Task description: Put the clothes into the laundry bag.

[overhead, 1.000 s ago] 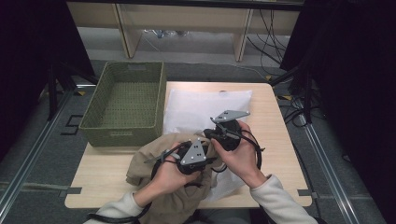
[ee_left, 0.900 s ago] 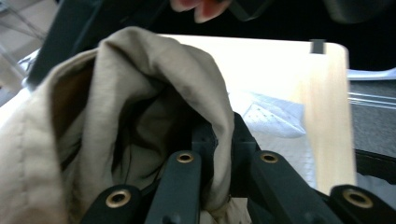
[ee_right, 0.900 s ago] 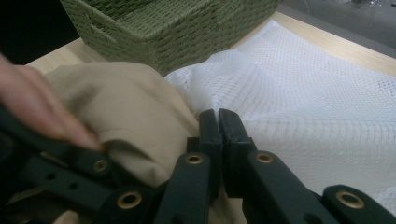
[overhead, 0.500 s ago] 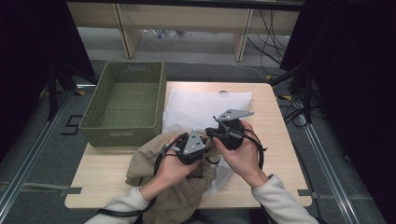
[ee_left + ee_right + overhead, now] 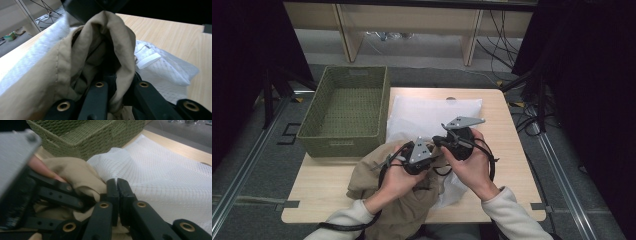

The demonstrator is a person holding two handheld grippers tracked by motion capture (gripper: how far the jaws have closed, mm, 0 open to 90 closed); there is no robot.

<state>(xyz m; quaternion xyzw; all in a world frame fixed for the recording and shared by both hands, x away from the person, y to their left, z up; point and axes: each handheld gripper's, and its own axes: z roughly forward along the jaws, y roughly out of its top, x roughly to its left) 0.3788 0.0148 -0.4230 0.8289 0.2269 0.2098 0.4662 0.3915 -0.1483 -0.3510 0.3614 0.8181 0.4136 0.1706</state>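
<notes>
Your two hands come in from the near edge of the surface (image 5: 512,150) and meet just in front of you, wrists turned inward so the grippers face each other almost nose to nose. Your left gripper (image 5: 419,155) sits low over the beige garment (image 5: 377,175), its grey plate tilted up; in the left gripper view its jaws are closed down on a fold of that beige cloth (image 5: 110,50), which rises in a ridge between and above them. Your right gripper (image 5: 457,140) sits a little farther from you and just beside the left one. In the right gripper view its jaws are pressed together at the edge of the white mesh bag (image 5: 162,177), right where the mesh meets the beige cloth; whether any fabric is pinched in them can't be told.

The garment lies bunched at the near edge, partly hanging off toward you and overlapping the bag's near left corner.

Count: one beige garment, one white mesh bag (image 5: 427,112), one green woven basket (image 5: 344,110) standing at the far left of the surface, beside the bag.
</notes>
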